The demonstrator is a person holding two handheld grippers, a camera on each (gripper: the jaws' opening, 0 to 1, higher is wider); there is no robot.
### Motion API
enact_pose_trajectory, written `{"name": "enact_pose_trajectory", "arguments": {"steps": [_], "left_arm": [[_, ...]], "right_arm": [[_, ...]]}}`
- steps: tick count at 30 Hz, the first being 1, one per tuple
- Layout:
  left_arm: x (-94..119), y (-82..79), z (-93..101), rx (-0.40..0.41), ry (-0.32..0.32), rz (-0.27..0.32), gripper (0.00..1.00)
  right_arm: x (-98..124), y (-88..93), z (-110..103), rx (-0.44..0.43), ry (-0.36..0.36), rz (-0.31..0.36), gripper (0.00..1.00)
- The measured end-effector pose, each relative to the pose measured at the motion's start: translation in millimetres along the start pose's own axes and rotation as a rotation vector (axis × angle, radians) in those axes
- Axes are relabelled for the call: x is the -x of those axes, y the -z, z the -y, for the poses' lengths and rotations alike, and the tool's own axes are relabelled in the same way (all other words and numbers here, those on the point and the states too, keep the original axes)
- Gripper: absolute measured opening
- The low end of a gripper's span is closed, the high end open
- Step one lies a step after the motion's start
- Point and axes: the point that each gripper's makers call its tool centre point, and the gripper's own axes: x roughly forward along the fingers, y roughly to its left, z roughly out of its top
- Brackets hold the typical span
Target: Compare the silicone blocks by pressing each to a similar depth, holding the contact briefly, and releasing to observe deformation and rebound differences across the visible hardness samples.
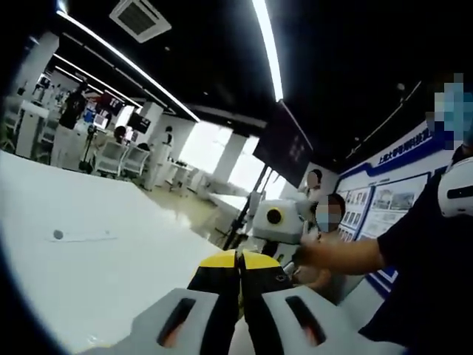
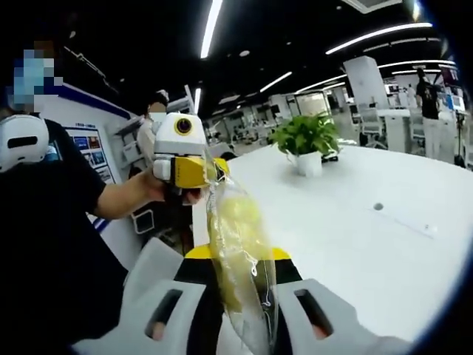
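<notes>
A clear plastic bag (image 2: 238, 251) with pale yellow pieces inside runs up from my right gripper (image 2: 240, 270), whose yellow-tipped jaws are shut on it. The bag's top end reaches the yellow jaws of my left gripper (image 2: 194, 171), held by a hand at upper left; whether it is pinched there I cannot tell. In the left gripper view my left gripper (image 1: 238, 257) has its jaws pressed shut, with nothing visible between them. Beyond it to the right, a hand holds the right gripper (image 1: 275, 219).
A broad white table (image 2: 369, 244) spreads under both grippers, with a small round hole (image 2: 378, 207) in its top (image 1: 58, 234). A potted plant (image 2: 307, 144) stands at its far end. A person in a dark sleeve (image 1: 414, 251) stands close by; another person (image 1: 329, 214) sits behind.
</notes>
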Motion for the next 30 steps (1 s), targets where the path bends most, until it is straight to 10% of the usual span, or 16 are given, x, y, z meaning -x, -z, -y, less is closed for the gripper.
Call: {"name": "enact_pose_trajectory", "arguments": {"steps": [30], "left_arm": [[2, -16.4, 10.7, 0.057, 0.028, 0.042, 0.0]], "right_arm": [[7, -16.0, -2, -0.019, 0.003, 0.098, 0.15]]}}
